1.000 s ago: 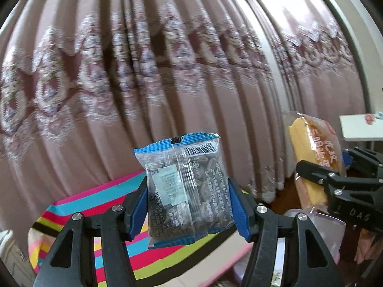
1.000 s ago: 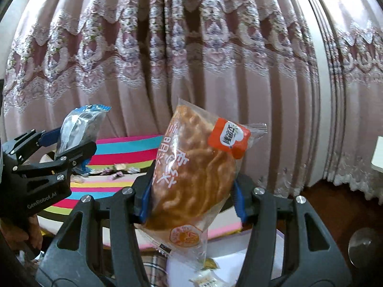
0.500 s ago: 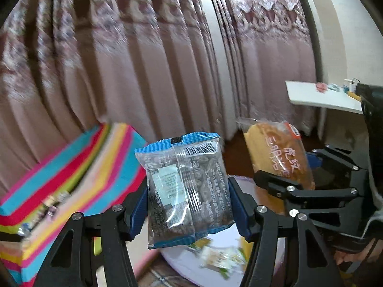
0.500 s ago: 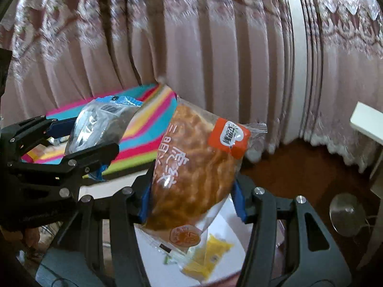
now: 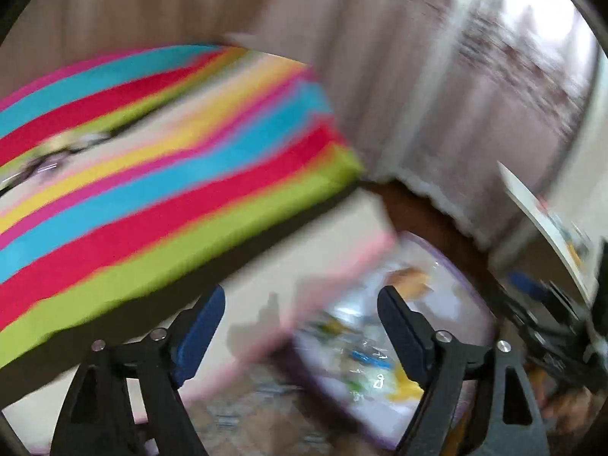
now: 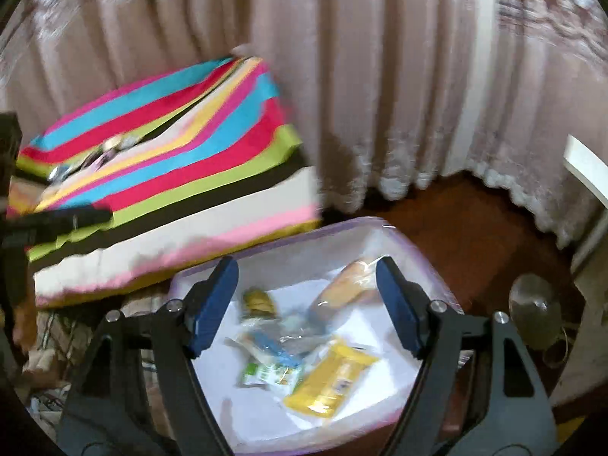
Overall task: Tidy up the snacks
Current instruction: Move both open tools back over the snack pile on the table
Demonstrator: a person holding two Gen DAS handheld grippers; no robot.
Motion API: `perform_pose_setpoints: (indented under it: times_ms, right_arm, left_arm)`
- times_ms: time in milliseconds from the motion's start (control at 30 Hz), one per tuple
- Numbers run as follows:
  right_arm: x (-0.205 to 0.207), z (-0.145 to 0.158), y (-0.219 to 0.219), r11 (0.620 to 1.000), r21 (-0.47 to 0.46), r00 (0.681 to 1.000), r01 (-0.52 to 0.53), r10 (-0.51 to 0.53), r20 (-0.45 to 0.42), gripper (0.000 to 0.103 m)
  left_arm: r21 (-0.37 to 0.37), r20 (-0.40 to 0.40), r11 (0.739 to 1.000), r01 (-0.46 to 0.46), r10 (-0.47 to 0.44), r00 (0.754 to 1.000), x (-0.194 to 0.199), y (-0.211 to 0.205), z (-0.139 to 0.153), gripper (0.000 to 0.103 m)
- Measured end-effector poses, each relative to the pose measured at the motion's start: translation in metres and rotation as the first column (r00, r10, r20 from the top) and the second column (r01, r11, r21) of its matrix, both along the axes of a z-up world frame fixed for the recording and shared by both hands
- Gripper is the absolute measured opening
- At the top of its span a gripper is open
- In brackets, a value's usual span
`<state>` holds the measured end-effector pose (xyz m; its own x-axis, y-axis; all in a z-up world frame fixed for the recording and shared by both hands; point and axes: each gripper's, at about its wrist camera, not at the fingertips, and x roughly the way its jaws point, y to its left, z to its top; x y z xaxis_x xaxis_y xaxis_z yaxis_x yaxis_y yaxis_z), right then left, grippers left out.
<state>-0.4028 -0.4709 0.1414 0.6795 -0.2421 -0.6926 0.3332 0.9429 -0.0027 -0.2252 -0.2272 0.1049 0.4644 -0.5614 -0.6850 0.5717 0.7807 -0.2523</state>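
1. Pink curtains (image 6: 380,76) back a striped cloth (image 6: 171,144); below sits the storage bin (image 6: 425,262), collecting snacks.
2. Right gripper (image 6: 307,304): jaws just opening, empty; its bread packet (image 6: 349,285) now lies in the bin.
3. Left gripper (image 5: 300,334): jaws just opening, empty; its earlier blue packet gone, presumably dropped among the binned snacks.

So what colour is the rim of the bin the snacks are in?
Pale purple; the bin itself is clear. The rim shows best in the right wrist view.
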Motion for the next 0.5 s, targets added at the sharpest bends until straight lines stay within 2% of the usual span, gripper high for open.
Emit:
perform_pose_setpoints:
  times_ms: [100,167,267,300,367,433,500]
  right_arm:
    - [0.041,-0.010,0.041,0.988,0.036,0.988,-0.149,0.150,-0.036,0.078]
    - [0.067,-0.020,0.069,0.968,0.063,0.967,-0.242,0.246,-0.070,0.078]
    - [0.120,-0.039,0.121,0.919,0.106,0.915,-0.379,0.389,-0.101,0.078]
    - [0.135,-0.044,0.135,0.908,0.116,0.903,-0.403,0.415,-0.109,0.078]
    - [0.170,-0.057,0.167,0.870,0.160,0.866,-0.467,0.486,-0.114,0.079]
    - [0.200,-0.065,0.190,0.852,0.185,0.845,-0.491,0.517,-0.139,0.079]
    - [0.238,-0.071,0.218,0.831,0.209,0.825,-0.515,0.547,-0.142,0.079]
  left_arm:
    - [0.040,0.013,0.982,-0.185,0.185,0.983,0.027,0.063,-0.009,0.084]
    - [0.065,0.016,0.950,-0.304,0.304,0.953,0.044,0.107,-0.016,0.084]
    - [0.090,0.031,0.875,-0.475,0.474,0.880,0.065,0.175,-0.028,0.084]
    - [0.104,0.033,0.840,-0.532,0.532,0.846,0.073,0.200,-0.032,0.084]
    - [0.121,0.034,0.799,-0.589,0.590,0.807,0.085,0.231,-0.037,0.084]
    - [0.149,0.041,0.748,-0.647,0.649,0.760,0.096,0.263,-0.043,0.084]
    - [0.145,0.021,0.707,-0.692,0.697,0.717,0.105,0.292,-0.047,0.084]
